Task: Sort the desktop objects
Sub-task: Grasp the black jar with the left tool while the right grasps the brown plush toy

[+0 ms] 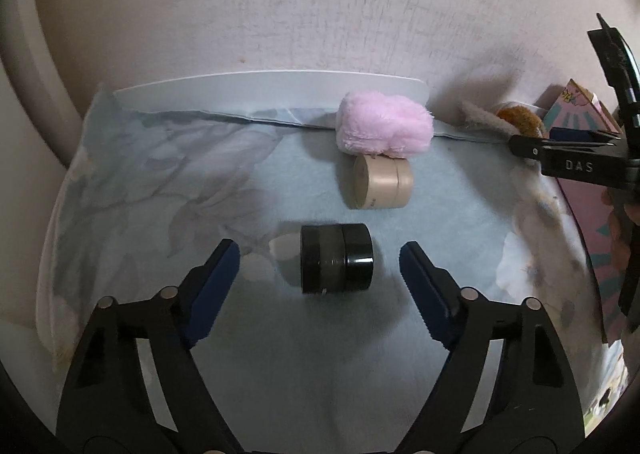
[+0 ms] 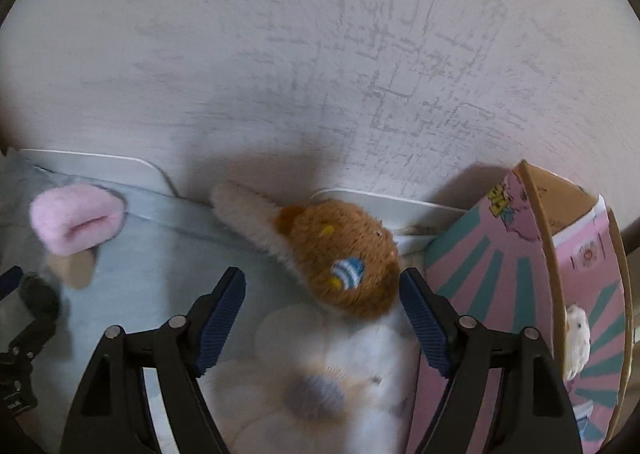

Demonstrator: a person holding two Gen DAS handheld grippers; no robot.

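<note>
- The left gripper (image 1: 319,260) is hanging low over the pale blue cloth (image 1: 160,174), its jaws spread wide apart and holding nothing.
- A black jar (image 1: 337,258) is lying on its side right between those two blue fingertips, touching neither as far as I can tell.
- Just behind it a beige jar (image 1: 382,182) is also lying on its side, and a pink plush (image 1: 384,126) is sitting against its far edge, near the wall.
- The right gripper (image 2: 322,290) is pointing at a brown plush toy (image 2: 352,266) with a fluffy pale ear or tail; its jaws are standing open too, the right fingertip close beside the toy but gripping nothing.
- A pink and teal cardboard box (image 2: 500,286) is standing open just to the right of that toy, and something white and furry (image 2: 578,338) is showing inside it, so one item may already be put away.
- The sorting is looking barely begun to me: both jars and both plush pieces are lying out on the cloth.
- I am guessing the box is the place for soft toys; where the jars are going I cannot tell.
</note>
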